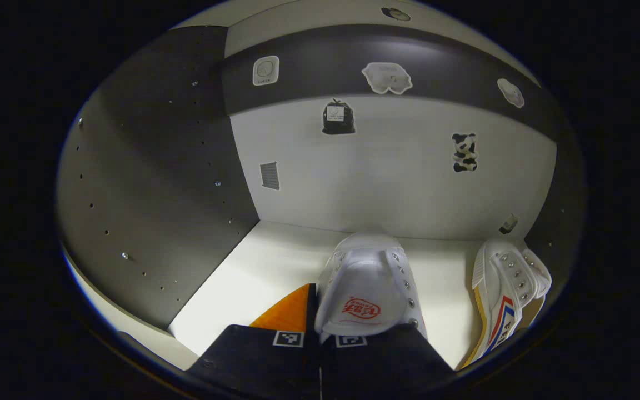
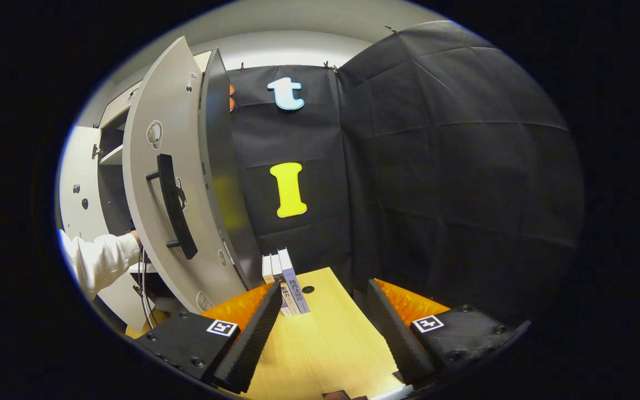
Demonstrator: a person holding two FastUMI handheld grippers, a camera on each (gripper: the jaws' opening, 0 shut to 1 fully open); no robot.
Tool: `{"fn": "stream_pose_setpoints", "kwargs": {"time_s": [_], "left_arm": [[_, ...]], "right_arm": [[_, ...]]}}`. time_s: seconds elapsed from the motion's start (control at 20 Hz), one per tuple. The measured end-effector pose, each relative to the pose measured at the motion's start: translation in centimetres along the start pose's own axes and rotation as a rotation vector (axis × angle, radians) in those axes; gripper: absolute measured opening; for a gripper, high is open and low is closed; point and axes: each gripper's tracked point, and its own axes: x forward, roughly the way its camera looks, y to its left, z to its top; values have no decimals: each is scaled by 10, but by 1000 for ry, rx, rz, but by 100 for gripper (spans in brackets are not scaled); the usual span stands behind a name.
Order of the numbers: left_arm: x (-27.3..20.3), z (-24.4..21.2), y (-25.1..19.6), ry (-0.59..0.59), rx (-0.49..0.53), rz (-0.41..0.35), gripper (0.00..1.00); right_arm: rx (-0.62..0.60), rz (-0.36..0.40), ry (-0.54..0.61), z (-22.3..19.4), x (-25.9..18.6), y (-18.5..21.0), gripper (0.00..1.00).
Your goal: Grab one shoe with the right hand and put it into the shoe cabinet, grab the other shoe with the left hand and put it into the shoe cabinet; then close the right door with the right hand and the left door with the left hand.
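In the left gripper view, the left gripper (image 1: 320,333) is inside the shoe cabinet's compartment, w/ its fingers pinching the heel end of a white canvas low-top shoe with a red logo on the tongue (image 1: 367,289); the shoe sits between the two fingers, toe pointing toward the pale back panel (image 1: 398,178), sole on or just above the white shelf floor (image 1: 264,278) (can't tell which). To its right, near the dark right side wall, the second white canvas shoe with red and blue side stripes and a yellowish sole (image 1: 506,297) lies tipped on its side on the same shelf floor, apart from the held shoe. Dark grey left side panel w/ rows of drilled holes (image 1: 148,194) stands at left; several small stickers are on the back panel. In the right gripper view, the right gripper (image 2: 320,328) is spread wide, nothing between its fingers, above a light wooden tabletop (image 2: 325,344). A few upright books (image 2: 284,280) stand at the table's far edge. The grey cabinet right door with a black bar handle (image 2: 173,205) stands open at left; a white sleeve (image 2: 98,261) reaches in beside it.
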Motion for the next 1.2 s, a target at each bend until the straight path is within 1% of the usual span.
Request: {"fn": "stream_pose_setpoints", "kwargs": {"time_s": [0.15, 0.3, 0.4, 0.45, 0.5, 0.55, 0.6, 0.65, 0.7, 0.75, 0.85, 0.9, 0.95, 1.0, 1.05, 1.15, 1.2], "left_arm": [[4, -2, 0, -3, -4, 19, 7], [2, -4, -2, 13, 22, 23, 9], [-4, -5, -8, 8, 44, 0, 15], [-7, -5, -10, 3, 57, -19, 23], [-12, -8, -12, 8, 66, -30, 25], [-15, -10, -11, 8, 70, -36, 33], [-20, -11, -9, -2, 73, -32, 39], [-27, -12, -6, -14, 69, -34, 49], [-34, -11, -6, -29, 65, -39, 53], [-42, -11, -5, -52, 61, -51, 62], [-61, -12, -11, -89, 70, -96, 71], [-73, -11, -13, -115, 85, -120, 74], [-85, -11, -15, -143, 102, -138, 80], [-98, -12, -15, -166, 111, -151, 82], [-111, -13, -17, -187, 112, -172, 89], [-141, -16, -17, -230, 103, -205, 97], [-155, -16, -16, -257, 98, -218, 97]], "right_arm": [[0, -6, 4, -1, -2, 1, 98], [2, -4, 0, 1, -5, 3, 98], [5, 0, -6, 2, -8, 4, 98], [9, 4, -7, 3, -10, 5, 98], [12, 9, -9, 4, -12, 7, 98], [14, 14, -10, 4, -15, 9, 98], [15, 19, -10, 3, -18, 11, 98], [18, 25, -11, 3, -21, 14, 100], [19, 32, -14, 4, -24, 17, 98], [15, 37, -16, 4, -27, 18, 98], [10, 45, -25, 8, -32, 20, 98], [12, 48, -32, 11, -35, 21, 98], [13, 50, -37, 13, -37, 22, 98], [11, 52, -42, 15, -40, 23, 98], [10, 55, -48, 17, -42, 25, 98], [1, 66, -62, 23, -46, 30, 98], [-7, 72, -69, 25, -48, 32, 98]]}}
